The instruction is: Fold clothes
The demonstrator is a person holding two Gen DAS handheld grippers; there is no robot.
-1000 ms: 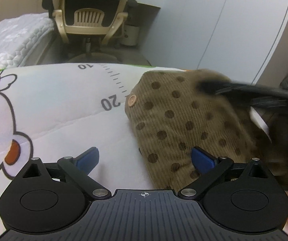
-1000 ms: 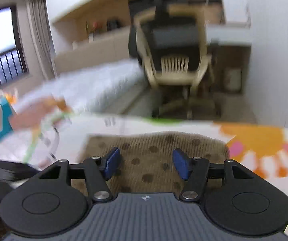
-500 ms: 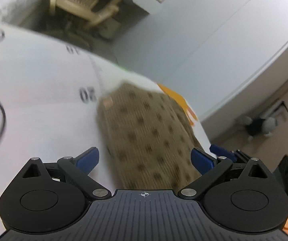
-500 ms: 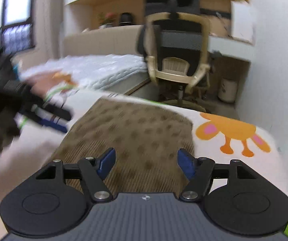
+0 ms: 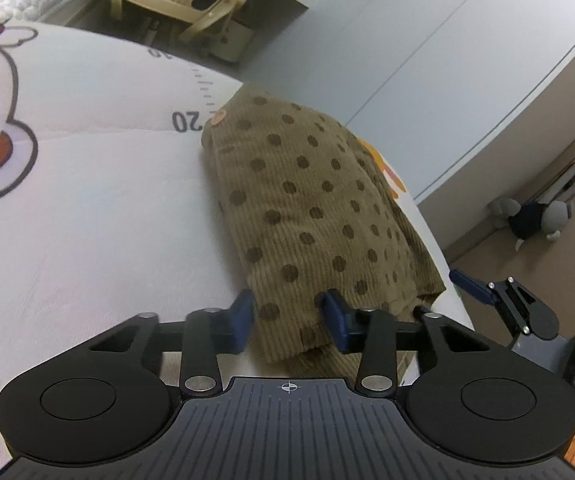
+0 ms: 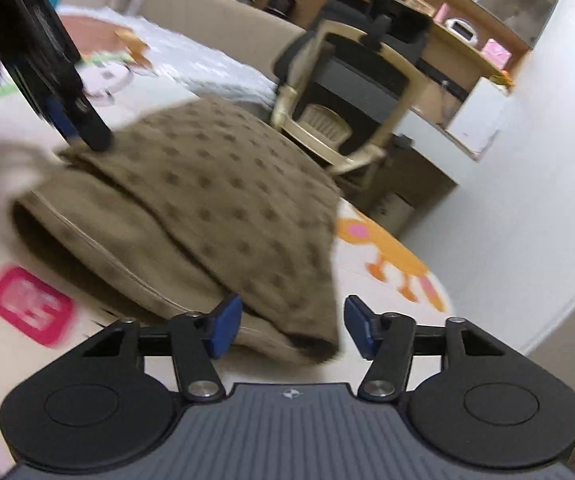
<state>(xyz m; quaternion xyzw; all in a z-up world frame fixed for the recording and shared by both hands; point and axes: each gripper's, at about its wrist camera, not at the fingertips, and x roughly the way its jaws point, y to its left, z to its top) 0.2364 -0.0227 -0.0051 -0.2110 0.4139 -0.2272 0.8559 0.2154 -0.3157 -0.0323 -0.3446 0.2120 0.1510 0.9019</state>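
On the cartoon-print mat (image 5: pixel 87 208), the folded polka-dot garment (image 5: pixel 307 200) is lying between your grippers. Your left gripper (image 5: pixel 289 316) is closing partway around its near corner; your right gripper (image 6: pixel 293 326) is gaping beside another. Lifting unevenly risks unravelling the fold.

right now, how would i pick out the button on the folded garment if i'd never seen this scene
Find the white cartoon-print mat, then the brown polka-dot garment folded on it. At the garment's far corner, beside the printed 20, sits one pale orange button; it is lighter than the dark brown dots around it.
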